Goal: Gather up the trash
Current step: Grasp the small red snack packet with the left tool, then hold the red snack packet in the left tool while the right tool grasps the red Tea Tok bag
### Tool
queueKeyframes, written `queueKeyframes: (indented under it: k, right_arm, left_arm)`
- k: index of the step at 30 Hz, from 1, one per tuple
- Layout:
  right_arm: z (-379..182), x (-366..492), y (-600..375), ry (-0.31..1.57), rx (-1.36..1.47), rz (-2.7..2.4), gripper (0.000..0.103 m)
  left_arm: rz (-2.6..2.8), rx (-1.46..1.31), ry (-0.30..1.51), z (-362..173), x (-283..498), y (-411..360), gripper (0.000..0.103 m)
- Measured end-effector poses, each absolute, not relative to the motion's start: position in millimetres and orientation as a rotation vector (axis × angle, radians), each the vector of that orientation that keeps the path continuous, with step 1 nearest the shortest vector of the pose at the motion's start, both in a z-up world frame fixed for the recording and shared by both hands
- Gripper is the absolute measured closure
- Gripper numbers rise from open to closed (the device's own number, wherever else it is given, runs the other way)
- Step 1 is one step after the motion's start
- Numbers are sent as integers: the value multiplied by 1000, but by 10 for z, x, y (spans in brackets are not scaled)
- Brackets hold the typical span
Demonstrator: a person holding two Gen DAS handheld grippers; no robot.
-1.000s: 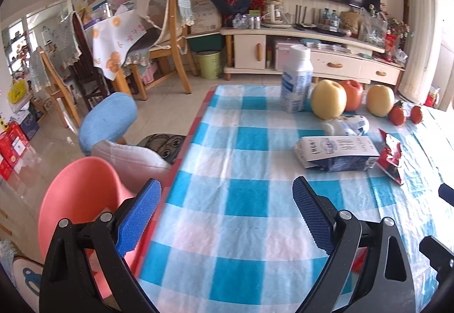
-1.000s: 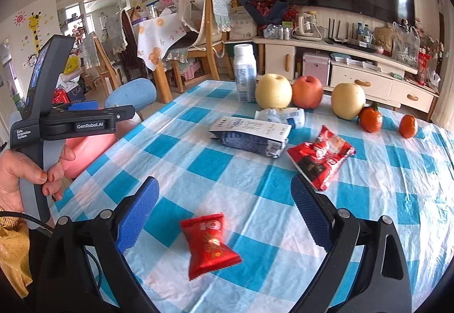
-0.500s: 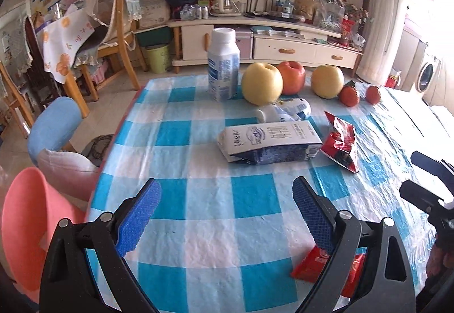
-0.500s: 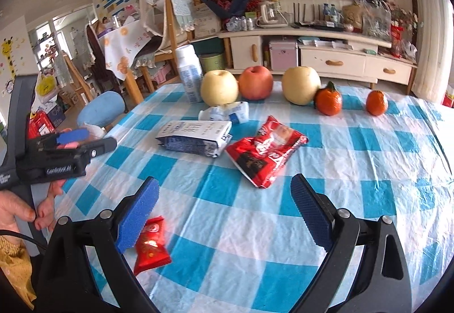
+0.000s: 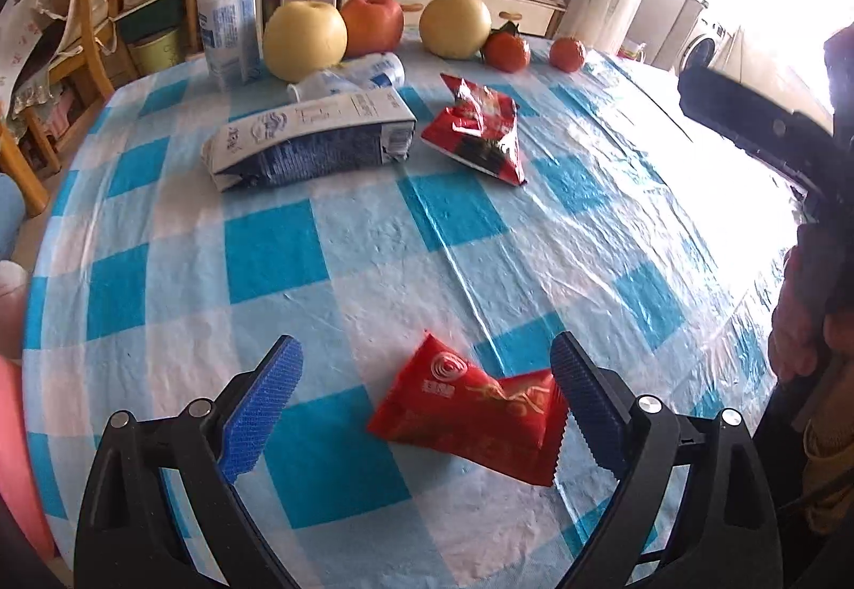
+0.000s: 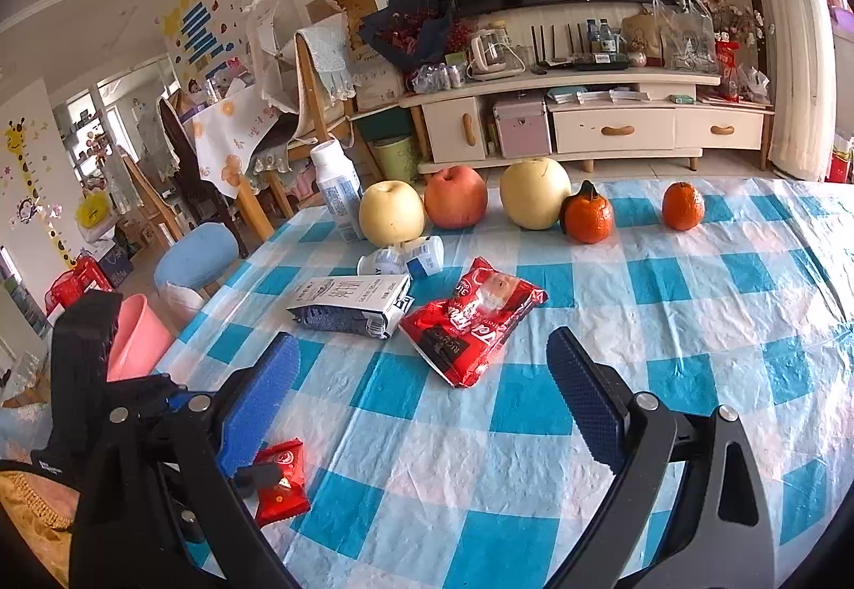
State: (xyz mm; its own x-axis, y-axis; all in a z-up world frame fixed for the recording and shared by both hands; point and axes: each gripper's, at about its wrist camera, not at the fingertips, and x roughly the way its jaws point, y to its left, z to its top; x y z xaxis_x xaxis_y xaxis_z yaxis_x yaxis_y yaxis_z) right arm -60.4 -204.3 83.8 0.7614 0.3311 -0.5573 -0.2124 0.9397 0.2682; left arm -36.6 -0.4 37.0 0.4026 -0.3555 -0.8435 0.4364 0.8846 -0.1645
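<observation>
A small red snack packet lies on the checked tablecloth between the wide-apart blue pads of my left gripper, which is open; in the right wrist view the same packet shows at the lower left. Farther off lie a flattened milk carton, a larger red wrapper and a crushed white bottle. My right gripper is open above bare cloth, short of the larger wrapper and the carton.
A row of apples, pears and oranges and an upright white bottle stand at the table's far edge. A pink bin and a blue stool sit left of the table. A hand holds the other gripper at right.
My left gripper has swung right and dipped toward the table, so the small red packet now lies between its pads. The right gripper has shifted right and slightly forward.
</observation>
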Motion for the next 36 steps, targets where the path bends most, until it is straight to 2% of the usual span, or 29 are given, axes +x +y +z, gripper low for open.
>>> queueKeyframes:
  k: [5,10,11,13,16,20,24,36]
  right_arm:
    - [830,-578,-2020,642,171,300,9]
    - [732,-473,-2022,683,172,293,9]
    - [699,-436,-2032,697,184,293,9]
    - [630,-361,-2052,725,205,292,9]
    - [524,-236,-2055,767,236,291,9]
    - [387,-58,-2063,810,276,288,9]
    - [230,126,-2076,840,292,276,9]
    - [-7,472,-2020,863,311,298,9]
  left_arm:
    - [-465,91,1104,152,-465,-92,13]
    - [-423,155,1065,127,-582,-190,17]
    - [-411,154,1057,131,-585,-182,19]
    - [-390,155,1043,153,-572,-162,34]
    - [-370,124,1032,195,-529,-92,45]
    - [-379,93,1029,206,-472,-60,50]
    - [-387,71,1027,191,-391,-55,59]
    - [-387,13,998,213,-293,54,65]
